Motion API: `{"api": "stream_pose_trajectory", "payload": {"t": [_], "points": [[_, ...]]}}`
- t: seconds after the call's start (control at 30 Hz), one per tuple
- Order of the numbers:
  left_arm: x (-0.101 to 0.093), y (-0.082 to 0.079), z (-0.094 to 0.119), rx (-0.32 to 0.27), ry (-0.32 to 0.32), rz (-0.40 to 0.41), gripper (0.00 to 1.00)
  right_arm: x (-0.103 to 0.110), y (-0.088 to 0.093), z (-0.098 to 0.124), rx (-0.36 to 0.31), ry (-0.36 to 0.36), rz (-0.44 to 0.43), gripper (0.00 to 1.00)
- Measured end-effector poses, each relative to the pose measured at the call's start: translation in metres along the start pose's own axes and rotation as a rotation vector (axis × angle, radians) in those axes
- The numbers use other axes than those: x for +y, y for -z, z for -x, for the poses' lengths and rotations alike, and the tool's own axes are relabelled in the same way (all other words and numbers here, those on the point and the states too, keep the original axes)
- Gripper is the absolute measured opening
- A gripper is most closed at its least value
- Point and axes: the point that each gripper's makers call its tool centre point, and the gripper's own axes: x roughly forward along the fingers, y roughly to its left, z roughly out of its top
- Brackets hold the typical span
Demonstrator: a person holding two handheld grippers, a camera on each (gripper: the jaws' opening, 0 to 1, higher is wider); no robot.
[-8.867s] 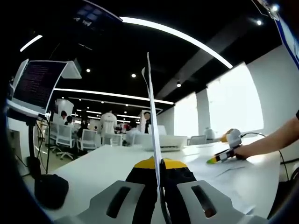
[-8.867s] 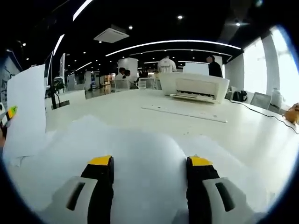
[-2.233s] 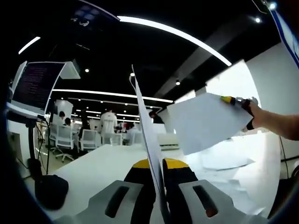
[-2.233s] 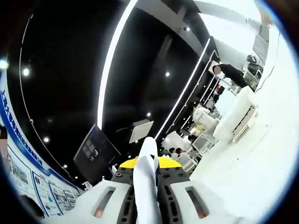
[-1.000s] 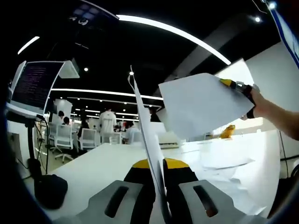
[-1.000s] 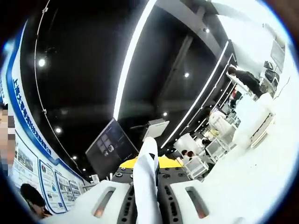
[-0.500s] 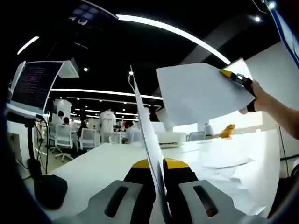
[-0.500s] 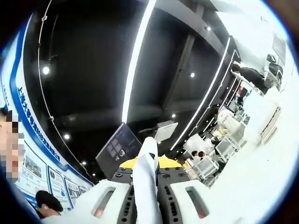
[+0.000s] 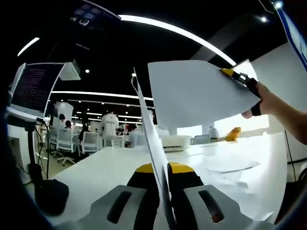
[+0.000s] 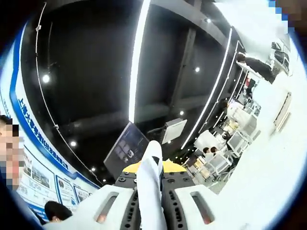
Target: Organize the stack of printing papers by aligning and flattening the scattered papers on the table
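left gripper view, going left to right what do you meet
monitor → office chairs → upright paper stack shut in the left tool → single sheet → right tool holding it → person's hand

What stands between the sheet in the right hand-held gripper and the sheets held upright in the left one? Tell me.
Nothing visible. In the left gripper view, the right hand-held gripper holds its sheet in the air, close beside the upright sheets clamped in the left hand-held gripper, with open air between.

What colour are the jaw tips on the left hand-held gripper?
Yellow, on black jaws of the left hand-held gripper; clearest in the left gripper view.
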Motion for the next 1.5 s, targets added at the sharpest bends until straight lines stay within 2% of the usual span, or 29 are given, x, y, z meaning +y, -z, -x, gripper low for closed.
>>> {"api": "stream_pose_trajectory", "payload": {"t": [0.33,0.57,0.77,1.0,1.17,1.5], "points": [[0.000,0.001,-0.001,0.001,0.003,-0.002,0.10,-0.024,0.040,-0.001,0.073,0.042,-0.046,0.05],[-0.001,0.001,-0.001,0.005,0.002,-0.002,0.10,-0.041,0.050,0.004,0.077,0.064,-0.104,0.05],[0.000,0.001,-0.001,0.003,0.003,0.010,0.11,-0.051,0.066,0.015,0.092,0.094,-0.147,0.05],[0.000,0.001,-0.001,0.001,0.001,0.012,0.11,-0.069,0.086,0.033,0.076,0.145,-0.261,0.05],[0.000,0.001,-0.001,-0.001,-0.001,0.016,0.11,-0.081,0.108,0.047,0.090,0.175,-0.314,0.05],[0.003,0.000,0.000,-0.004,-0.010,0.031,0.14,-0.086,0.129,0.057,0.113,0.182,-0.347,0.05]]}}
